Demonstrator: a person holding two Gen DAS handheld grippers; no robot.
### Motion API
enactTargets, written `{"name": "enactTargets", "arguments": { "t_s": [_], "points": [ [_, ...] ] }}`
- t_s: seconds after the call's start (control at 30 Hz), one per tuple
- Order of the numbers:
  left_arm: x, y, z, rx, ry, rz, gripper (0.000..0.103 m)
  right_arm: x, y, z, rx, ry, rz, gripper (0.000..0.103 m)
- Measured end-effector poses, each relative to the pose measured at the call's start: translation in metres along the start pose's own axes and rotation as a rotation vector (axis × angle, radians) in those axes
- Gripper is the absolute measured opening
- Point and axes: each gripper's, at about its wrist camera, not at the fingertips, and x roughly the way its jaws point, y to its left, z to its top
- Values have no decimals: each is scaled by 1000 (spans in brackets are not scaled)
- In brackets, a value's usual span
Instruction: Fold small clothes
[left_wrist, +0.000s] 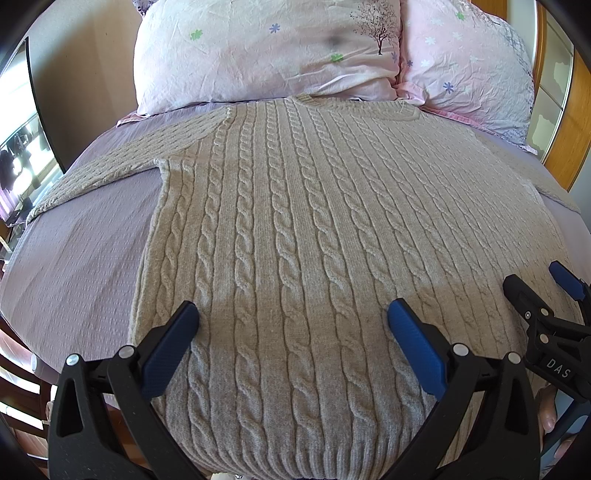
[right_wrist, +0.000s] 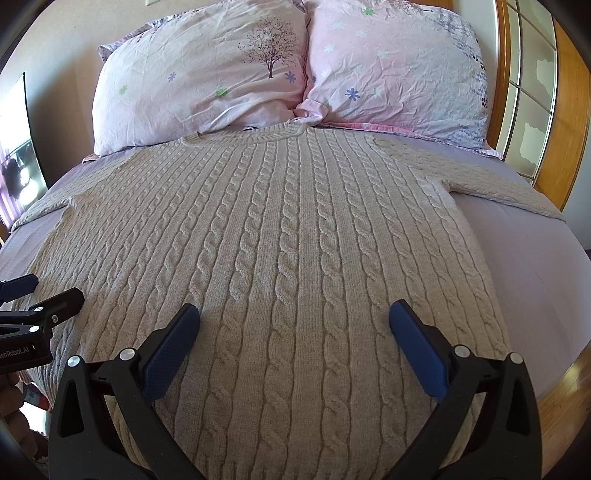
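A beige cable-knit sweater (left_wrist: 295, 221) lies flat on the bed, neck toward the pillows, both sleeves spread out sideways; it also shows in the right wrist view (right_wrist: 280, 236). My left gripper (left_wrist: 291, 314) is open and empty, hovering over the sweater's lower left part near the hem. My right gripper (right_wrist: 293, 314) is open and empty over the lower right part. The right gripper also appears at the right edge of the left wrist view (left_wrist: 535, 288), and the left gripper shows at the left edge of the right wrist view (right_wrist: 44, 291).
The bed has a lilac sheet (left_wrist: 81, 258). Two pink flowered pillows (right_wrist: 199, 81) (right_wrist: 399, 70) lie at its head. A wooden frame with glass panes (right_wrist: 532, 92) stands on the right. A dark screen (left_wrist: 22, 147) is on the left.
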Motion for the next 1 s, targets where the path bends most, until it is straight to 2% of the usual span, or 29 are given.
{"name": "enactTargets", "arguments": {
  "t_s": [0.6, 1.0],
  "points": [
    [0, 0, 0, 0, 0, 0, 101, 5, 3, -1, 1, 5, -1, 102],
    [1, 0, 4, 2, 17, 3, 101, 14, 6, 1, -23, 84, 8, 102]
  ]
}}
